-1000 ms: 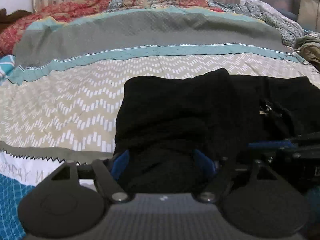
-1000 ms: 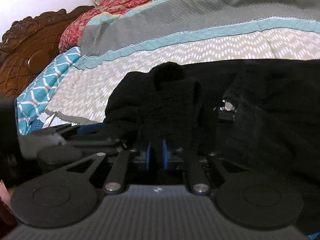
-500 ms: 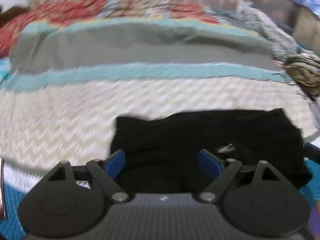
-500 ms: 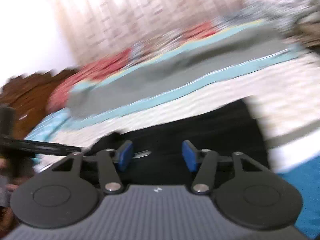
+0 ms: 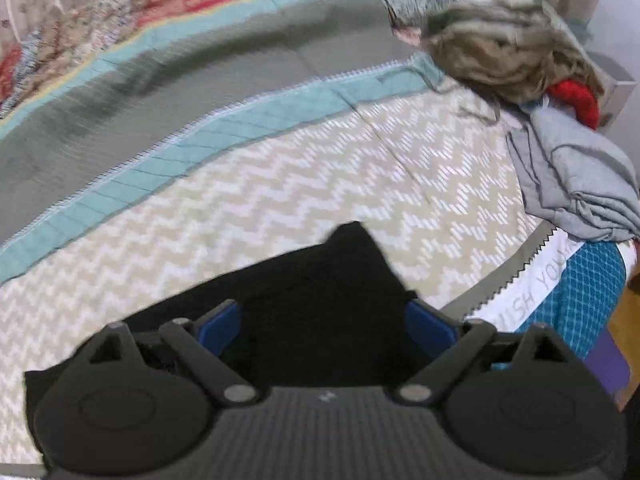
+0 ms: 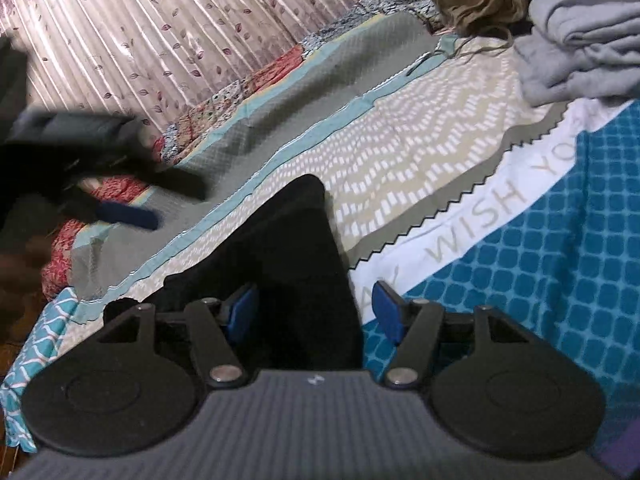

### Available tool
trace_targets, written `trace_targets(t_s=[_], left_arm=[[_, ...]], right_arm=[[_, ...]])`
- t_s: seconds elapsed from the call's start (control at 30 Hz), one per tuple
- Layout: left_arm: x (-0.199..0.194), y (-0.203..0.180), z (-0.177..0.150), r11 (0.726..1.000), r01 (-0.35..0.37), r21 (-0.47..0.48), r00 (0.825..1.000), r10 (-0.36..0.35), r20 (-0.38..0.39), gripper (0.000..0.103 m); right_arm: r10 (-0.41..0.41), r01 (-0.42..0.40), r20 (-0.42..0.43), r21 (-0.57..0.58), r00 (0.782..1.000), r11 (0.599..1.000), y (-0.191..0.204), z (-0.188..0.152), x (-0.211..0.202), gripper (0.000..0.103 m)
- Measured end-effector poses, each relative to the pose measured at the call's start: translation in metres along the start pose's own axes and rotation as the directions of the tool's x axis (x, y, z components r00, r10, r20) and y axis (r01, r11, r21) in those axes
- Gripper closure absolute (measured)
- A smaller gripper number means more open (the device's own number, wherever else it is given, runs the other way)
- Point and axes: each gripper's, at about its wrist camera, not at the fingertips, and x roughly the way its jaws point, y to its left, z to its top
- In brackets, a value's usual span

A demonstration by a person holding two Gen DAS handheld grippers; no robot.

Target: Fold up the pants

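The black pants (image 5: 320, 300) lie folded on the zigzag-patterned bedspread (image 5: 280, 184). In the left wrist view my left gripper (image 5: 326, 326) is open, its blue pads wide apart above the pants' near part, holding nothing. In the right wrist view the pants (image 6: 288, 264) run away from me toward a far corner. My right gripper (image 6: 314, 312) is open and empty over their right edge. The left gripper (image 6: 124, 216) shows blurred at the left, raised above the bed.
A pile of grey clothes (image 5: 576, 184) and a brown-grey bundle (image 5: 508, 48) sit at the bed's right end, also in the right wrist view (image 6: 580, 48). A pleated curtain (image 6: 160, 32) hangs behind the bed. The blue checked bed edge (image 6: 520, 280) is at the right.
My right gripper, shut a second ago, has opened. Both grippers have lifted back from the pants and swung to the right; the pants now lie flat.
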Motion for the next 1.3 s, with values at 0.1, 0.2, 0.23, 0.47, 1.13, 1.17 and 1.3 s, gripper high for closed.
trace_targets(t_s=[0.1, 0.2, 0.23, 0.47, 1.13, 1.17, 1.3], left_arm=[[0.023, -0.021, 0.008, 0.999, -0.034, 0.02, 0.998, 0.035, -0.048, 0.01], [0.045, -0.034, 0.009, 0.996, -0.082, 0.024, 0.992, 0.084, -0.098, 0.01], [0.052, -0.035, 0.008, 0.995, -0.102, 0.018, 0.988, 0.103, -0.112, 0.01], [0.073, -0.032, 0.008, 0.992, -0.114, -0.049, 0.98, 0.104, -0.171, 0.007], [0.078, -0.046, -0.008, 0.962, -0.24, 0.13, 0.963, 0.253, -0.096, 0.07], [0.078, -0.046, -0.009, 0.962, -0.239, 0.128, 0.963, 0.252, -0.094, 0.07], [0.078, -0.045, -0.011, 0.962, -0.238, 0.131, 0.965, 0.25, -0.085, 0.067]], right_arm=[[0.01, -0.011, -0.023, -0.032, 1.0, 0.999, 0.002, 0.001, 0.002, 0.038], [0.02, -0.021, -0.032, -0.031, 0.999, 0.999, -0.001, -0.001, 0.002, 0.038], [0.024, -0.024, -0.034, -0.028, 0.999, 0.999, -0.002, -0.001, 0.003, 0.038], [0.018, -0.024, -0.047, -0.134, 0.999, 0.991, 0.019, -0.007, 0.002, 0.08], [-0.073, 0.071, 0.006, -0.322, 0.997, 0.944, 0.055, -0.024, -0.012, 0.046], [-0.065, 0.061, -0.004, -0.291, 0.998, 0.955, 0.049, -0.024, -0.014, 0.043], [-0.034, 0.027, -0.042, -0.172, 0.999, 0.985, 0.031, -0.026, -0.014, 0.043]])
